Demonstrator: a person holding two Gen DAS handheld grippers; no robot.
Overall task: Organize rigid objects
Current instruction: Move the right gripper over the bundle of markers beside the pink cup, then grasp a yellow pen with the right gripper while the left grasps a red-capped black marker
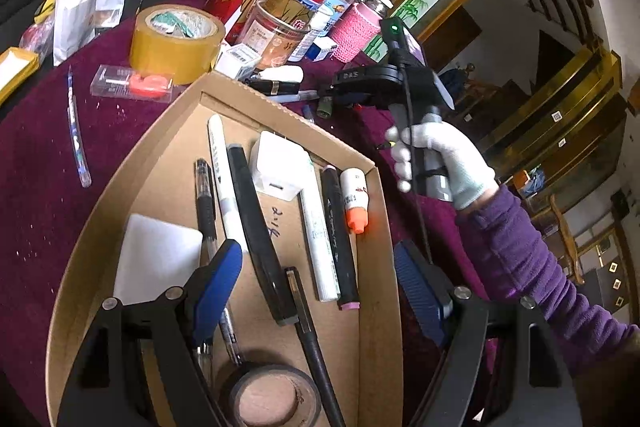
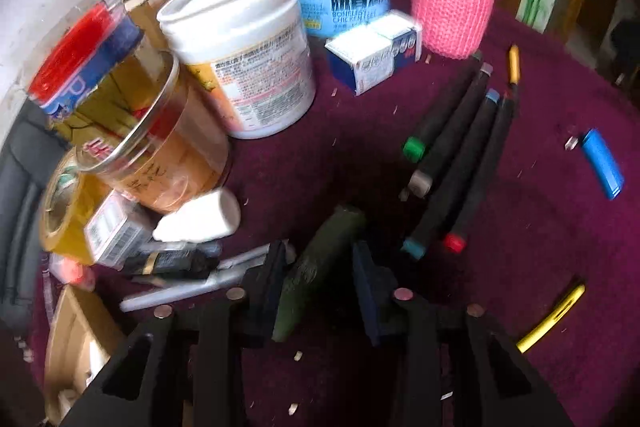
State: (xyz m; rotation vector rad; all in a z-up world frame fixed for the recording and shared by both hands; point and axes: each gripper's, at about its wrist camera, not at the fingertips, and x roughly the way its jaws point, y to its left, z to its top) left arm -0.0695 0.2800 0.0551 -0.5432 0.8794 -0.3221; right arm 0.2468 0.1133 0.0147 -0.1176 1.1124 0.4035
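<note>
Right wrist view shows the right gripper (image 2: 320, 283) low over the maroon cloth (image 2: 540, 247), its jaws standing apart on either side of a dark green marker (image 2: 320, 267) that lies between the blue pads; the frame is blurred, so whether either pad already touches the barrel cannot be told. Taking that marker as the landmark, a row of four black markers (image 2: 460, 163) lies just beyond it to the right, a silver pen (image 2: 192, 283) and a white cap-like piece (image 2: 200, 215) lie to its left, and the white tub (image 2: 248, 55) stands well behind it. From the left wrist view, the cardboard tray (image 1: 372, 227) already holds pens, markers, a white charger block (image 1: 276, 167) and a roll of dark tape (image 1: 272, 395), and the left gripper (image 1: 316, 291) hovers over it with its jaws wide and nothing held. The step in hand appears to be picking up the green marker for the tray. To do it well, the jaws should close squarely across the barrel near its middle, so it does not pivot or roll out, and the lift should go straight up before swinging left, clear of the silver pen. Laying it parallel to the pens already in the tray would keep the row tidy.
</note>
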